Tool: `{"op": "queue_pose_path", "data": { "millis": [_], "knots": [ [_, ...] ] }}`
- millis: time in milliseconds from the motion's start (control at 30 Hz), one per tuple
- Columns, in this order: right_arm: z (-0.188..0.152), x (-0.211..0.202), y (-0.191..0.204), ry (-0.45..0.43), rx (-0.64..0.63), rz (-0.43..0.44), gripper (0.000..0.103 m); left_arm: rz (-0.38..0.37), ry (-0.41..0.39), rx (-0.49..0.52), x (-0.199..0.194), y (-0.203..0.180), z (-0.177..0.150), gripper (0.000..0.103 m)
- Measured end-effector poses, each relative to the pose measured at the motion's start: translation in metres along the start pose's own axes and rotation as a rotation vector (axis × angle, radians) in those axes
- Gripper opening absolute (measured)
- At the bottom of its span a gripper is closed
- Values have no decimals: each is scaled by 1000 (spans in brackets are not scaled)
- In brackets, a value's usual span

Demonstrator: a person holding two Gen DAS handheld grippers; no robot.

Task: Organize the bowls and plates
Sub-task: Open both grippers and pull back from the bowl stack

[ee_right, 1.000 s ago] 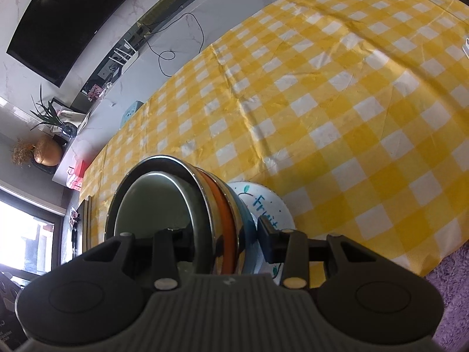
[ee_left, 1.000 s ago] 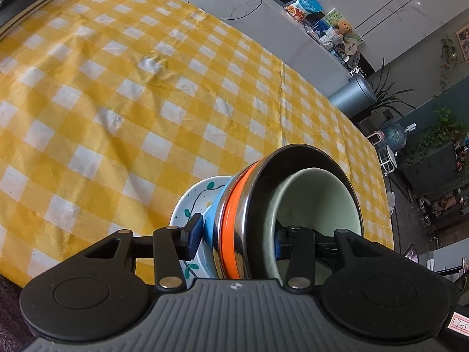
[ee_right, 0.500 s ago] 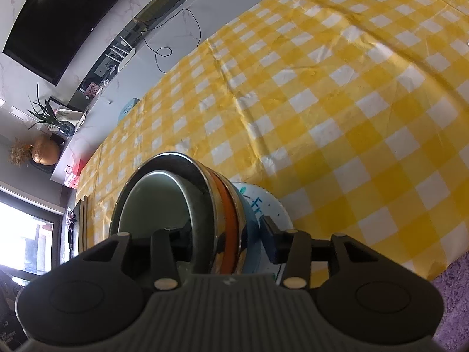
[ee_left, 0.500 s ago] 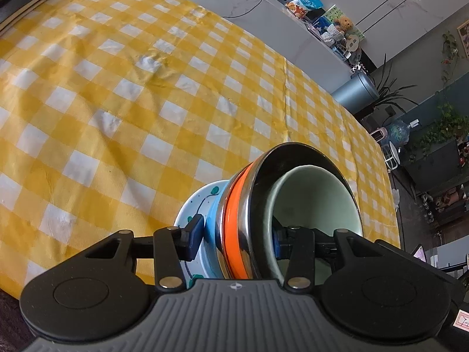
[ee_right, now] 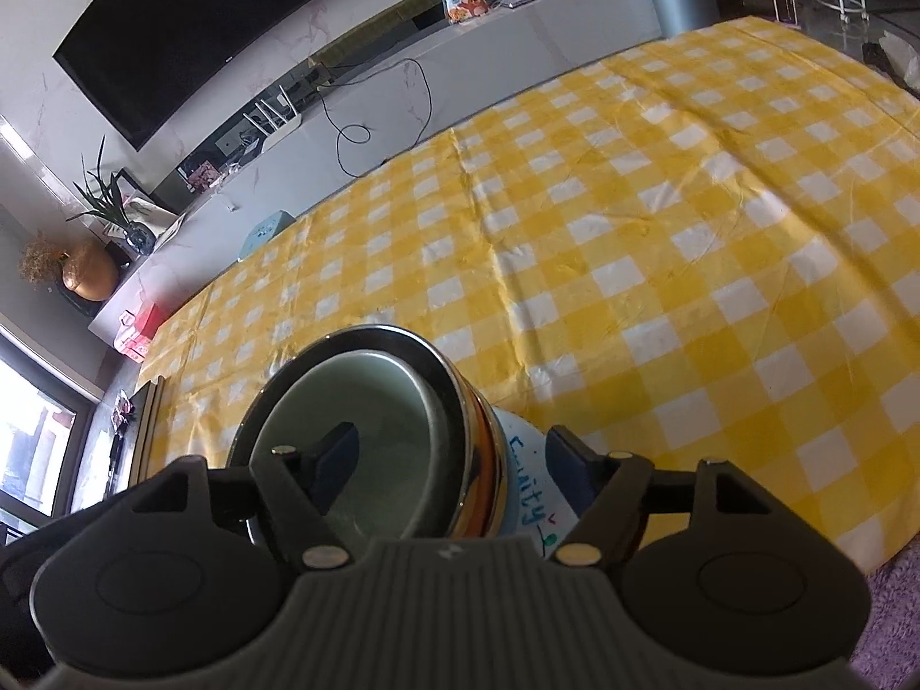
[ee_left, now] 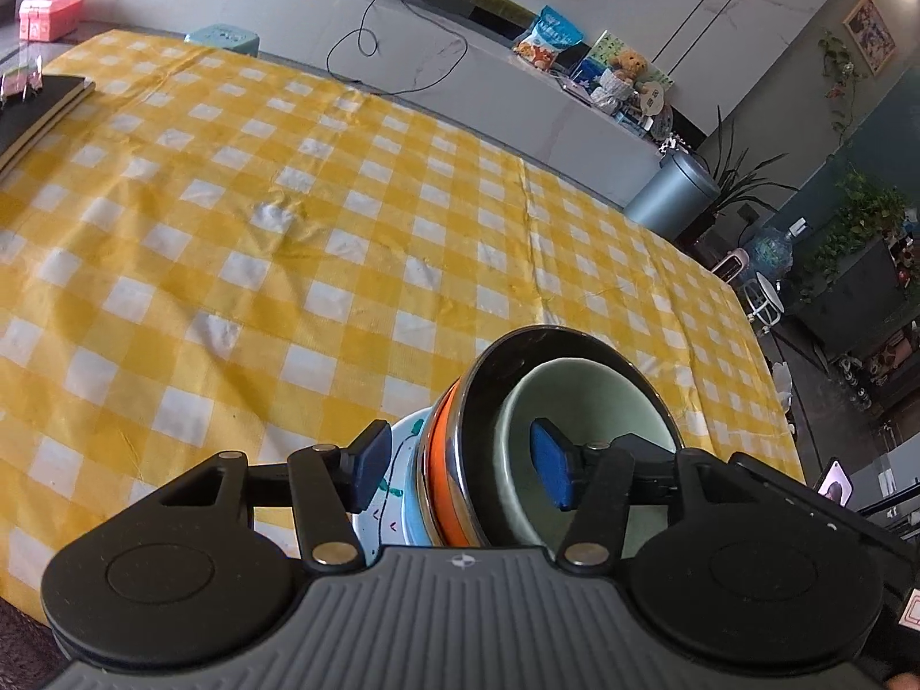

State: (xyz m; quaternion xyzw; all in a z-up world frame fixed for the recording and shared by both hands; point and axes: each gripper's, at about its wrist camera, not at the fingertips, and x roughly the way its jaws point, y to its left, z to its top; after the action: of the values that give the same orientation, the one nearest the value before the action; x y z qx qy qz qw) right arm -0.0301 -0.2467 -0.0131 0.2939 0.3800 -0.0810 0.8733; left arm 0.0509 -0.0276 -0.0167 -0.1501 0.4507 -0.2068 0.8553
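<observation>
A stack of dishes sits at the near edge of the yellow checked table: a white patterned plate [ee_left: 397, 494] underneath, a blue dish, an orange-banded steel bowl [ee_left: 454, 460], and a pale green bowl [ee_left: 586, 402] nested inside. My left gripper [ee_left: 463, 468] straddles the stack's rim, its jaws spread and clear of the dishes. My right gripper [ee_right: 451, 468] straddles the opposite rim the same way, one pad inside the green bowl [ee_right: 379, 425], one beside the plate [ee_right: 532, 503]. Both look open around the stack.
The yellow checked tablecloth [ee_left: 345, 218] stretches ahead. A black notebook [ee_left: 34, 109] lies at the far left edge. Beyond the table stand a grey counter with cables and snack bags [ee_left: 546, 43], a grey bin [ee_left: 670, 195] and a TV [ee_right: 201, 17].
Both grippers have opened: the jaws that pinched the stack's rims now stand apart. Both cameras have tilted up, showing more of the room beyond the table.
</observation>
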Motion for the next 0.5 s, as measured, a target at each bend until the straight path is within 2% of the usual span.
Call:
{"op": "queue_pose_path", "data": {
  "millis": [100,233,500],
  "knots": [
    [-3,-13,4,-67,-50,-3,80,12,-63,62,-16,-2,-3,65],
    [-11,-27,10,-134,-130,-17,81,73,-156,185,-36,-7,-13,65],
    [-33,-49,24,-212,-322,11,82,155,-274,376,-64,-19,-47,65]
  ]
}}
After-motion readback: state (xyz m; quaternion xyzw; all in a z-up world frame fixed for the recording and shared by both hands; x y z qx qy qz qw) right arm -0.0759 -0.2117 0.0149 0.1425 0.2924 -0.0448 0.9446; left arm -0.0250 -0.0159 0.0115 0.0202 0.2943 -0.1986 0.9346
